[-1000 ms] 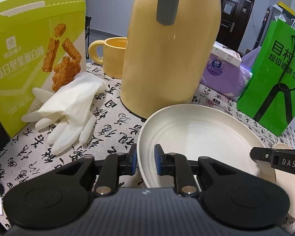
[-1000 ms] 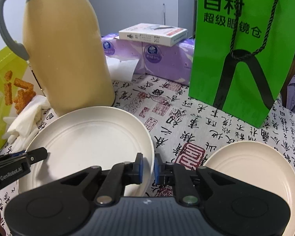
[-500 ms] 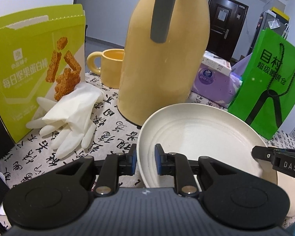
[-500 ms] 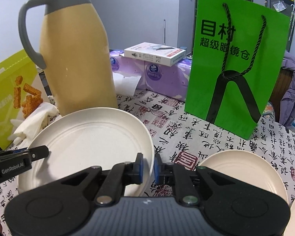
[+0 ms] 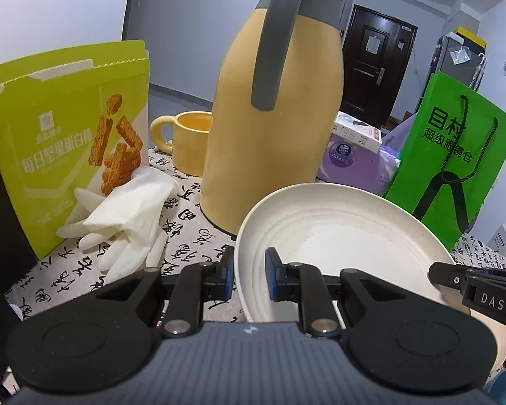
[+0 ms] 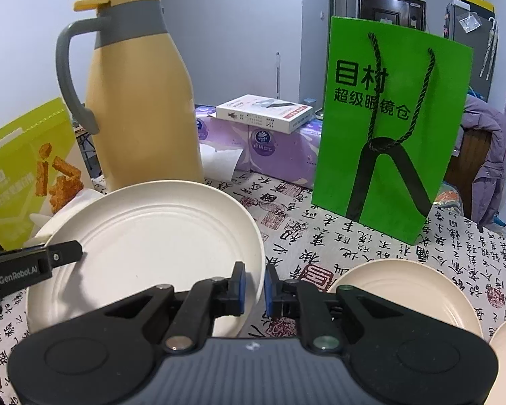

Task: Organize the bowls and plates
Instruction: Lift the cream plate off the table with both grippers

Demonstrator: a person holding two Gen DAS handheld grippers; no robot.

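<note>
Left wrist view, read from left to right, shows the snack box [image 5: 67, 135], the white gloves [image 5: 128, 216] and the yellow jug [image 5: 276, 118] sitting lower and smaller in frame than a second ago, with the jug's lid now in sight. The large plate [image 5: 337, 246] keeps its place against both grippers, so it has risen with them and appears clear of the desk [image 5: 185, 236]. The left gripper [image 5: 249, 275] is nearly closed, its blue pads pinching the plate's left rim. In the right wrist view the right gripper [image 6: 253, 285] pinches the right rim in the same way. To its right the smaller plate [image 6: 404, 293] lies on the desk, more of it exposed than before. The lift looks under way; carrying the large plate to a stack seems the likely next step.
</note>
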